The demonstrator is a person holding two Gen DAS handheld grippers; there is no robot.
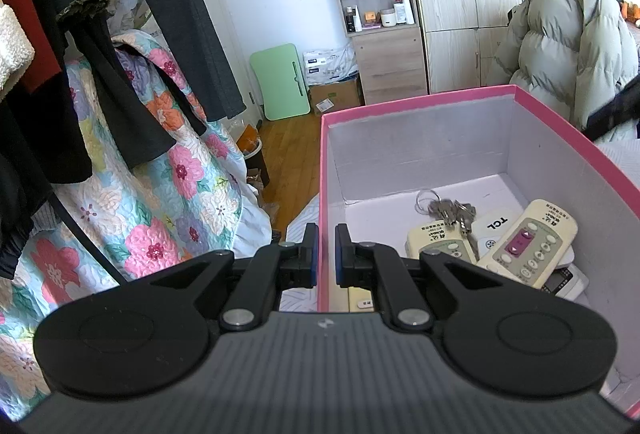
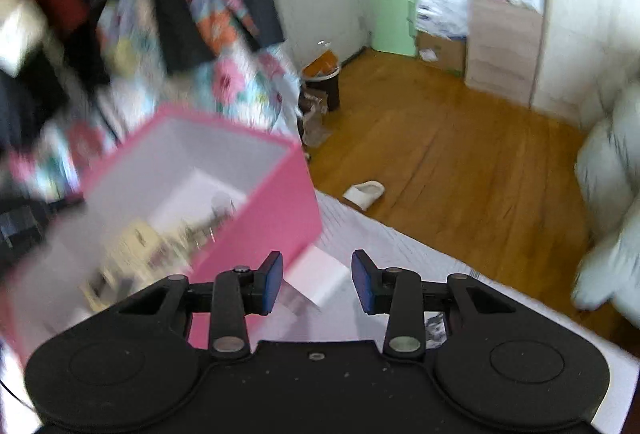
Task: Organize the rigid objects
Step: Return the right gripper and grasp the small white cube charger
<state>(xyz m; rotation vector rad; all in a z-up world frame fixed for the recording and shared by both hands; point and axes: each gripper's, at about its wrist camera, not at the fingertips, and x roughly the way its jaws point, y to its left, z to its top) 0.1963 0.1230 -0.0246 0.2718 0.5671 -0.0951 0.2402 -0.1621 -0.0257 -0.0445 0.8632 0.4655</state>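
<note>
Pink box (image 1: 420, 105), lower right of the left wrist view, open top, grey-white inside. It already holds a key bunch (image 1: 448, 211) on a ring, a cream remote (image 1: 530, 242) lying slantwise across a white TCL remote (image 1: 494, 230), a second cream remote (image 1: 438, 242) beside them, and something grey with a keypad (image 1: 564, 282) at the near right corner.

Handling, as a judgement: the box looks like thin card, light, stiff along the rim but likely to flex mid-wall; best taken at the rim near a corner. The remotes are hard plastic, light and smooth, so grip across the narrow width. The keys are loose and would swing; take them by the ring.

Left gripper (image 1: 326, 250), bottom centre of its view: pads pinched on the box's near-left wall, one inside and one outside.

Right gripper (image 2: 317, 284), bottom centre of the blurred right wrist view: jaws apart, nothing between them. A pale flat object (image 2: 320, 274) lies on the white quilted surface (image 2: 400, 246) just beyond, beside the box; too blurred to name.
</note>
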